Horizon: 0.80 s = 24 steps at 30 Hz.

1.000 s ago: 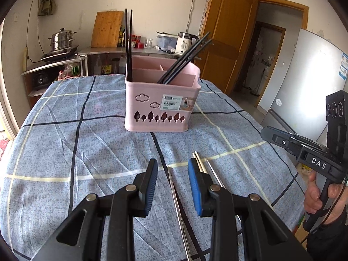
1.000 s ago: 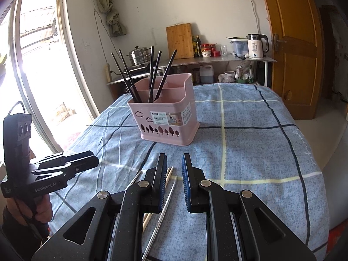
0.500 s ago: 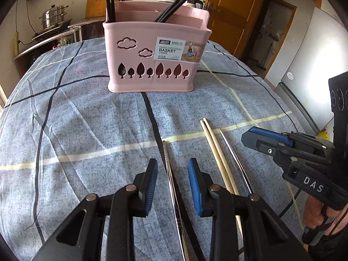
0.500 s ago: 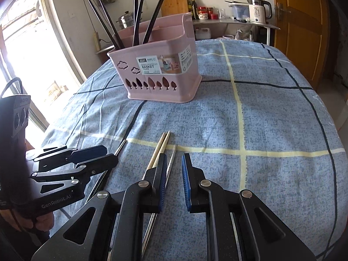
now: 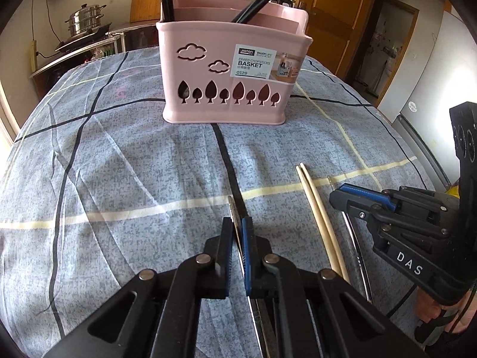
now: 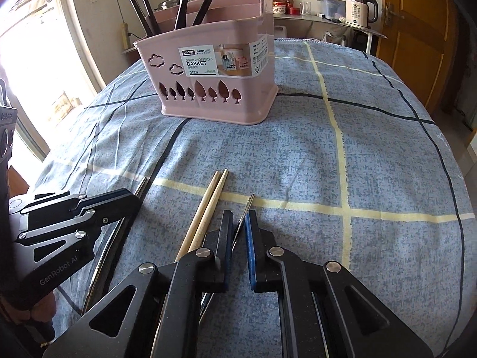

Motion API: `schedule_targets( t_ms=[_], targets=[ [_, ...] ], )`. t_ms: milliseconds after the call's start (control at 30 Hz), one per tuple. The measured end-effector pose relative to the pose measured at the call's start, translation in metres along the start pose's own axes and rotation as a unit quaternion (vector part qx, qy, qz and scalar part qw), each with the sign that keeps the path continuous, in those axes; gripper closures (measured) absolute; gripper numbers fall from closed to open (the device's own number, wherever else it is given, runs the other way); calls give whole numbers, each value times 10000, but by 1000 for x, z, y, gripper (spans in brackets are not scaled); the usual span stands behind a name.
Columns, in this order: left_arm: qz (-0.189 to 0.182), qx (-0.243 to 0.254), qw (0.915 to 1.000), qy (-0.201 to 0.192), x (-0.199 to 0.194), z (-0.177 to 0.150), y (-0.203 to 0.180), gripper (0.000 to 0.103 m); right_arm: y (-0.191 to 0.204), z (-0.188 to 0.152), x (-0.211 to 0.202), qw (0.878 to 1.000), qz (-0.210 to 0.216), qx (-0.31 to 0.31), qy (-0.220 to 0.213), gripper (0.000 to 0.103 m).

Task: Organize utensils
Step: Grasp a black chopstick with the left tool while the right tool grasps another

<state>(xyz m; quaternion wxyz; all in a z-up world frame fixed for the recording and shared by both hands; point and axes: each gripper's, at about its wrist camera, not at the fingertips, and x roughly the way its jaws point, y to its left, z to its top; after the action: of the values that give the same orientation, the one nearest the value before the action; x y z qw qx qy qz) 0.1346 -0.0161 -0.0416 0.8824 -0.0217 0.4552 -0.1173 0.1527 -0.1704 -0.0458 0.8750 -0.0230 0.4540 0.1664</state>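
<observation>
A pink chopstick basket (image 5: 223, 113) (image 6: 226, 113) stands on the checked cloth with black chopsticks (image 5: 165, 0) (image 6: 182, 6) upright in it. My left gripper (image 5: 237, 223) (image 6: 134, 194) is low over the cloth, its jaws closing onto a metal chopstick (image 5: 232, 205), and the pads press on it. To its right lies a pair of wooden chopsticks (image 5: 316, 208) (image 6: 208, 203). My right gripper (image 6: 238, 217) (image 5: 342, 197) is closing around a second metal chopstick (image 6: 249, 205) (image 5: 356, 247). A slim gap still shows beside that chopstick.
The blue checked tablecloth (image 6: 372, 155) covers the whole table and falls away at its right edge. Behind are a counter with a white kettle (image 6: 359, 9), a steamer pot (image 5: 85, 21) and a wooden door (image 5: 337, 9). A hand (image 5: 429, 304) holds the right gripper's handle.
Both grippers have sunk toward the cloth and moved closer to the basket. The left jaws went from wide apart to shut on the metal chopstick. The right jaws narrowed around theirs.
</observation>
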Motion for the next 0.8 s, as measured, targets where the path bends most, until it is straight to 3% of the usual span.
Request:
schedule_targets(
  t_ms=[233, 467, 800],
  targets=[
    [201, 272, 9993, 126, 7, 11, -10, 96, 7, 5, 5, 9996, -187, -177, 72, 96],
    [145, 283, 9994, 102, 7, 13, -12, 98, -2, 6, 0, 10000, 22, 17, -2, 99],
    [-182, 274, 9978, -574, -55, 36, -12, 98, -9, 22, -53, 9972, 248, 94, -698, 99]
  ],
)
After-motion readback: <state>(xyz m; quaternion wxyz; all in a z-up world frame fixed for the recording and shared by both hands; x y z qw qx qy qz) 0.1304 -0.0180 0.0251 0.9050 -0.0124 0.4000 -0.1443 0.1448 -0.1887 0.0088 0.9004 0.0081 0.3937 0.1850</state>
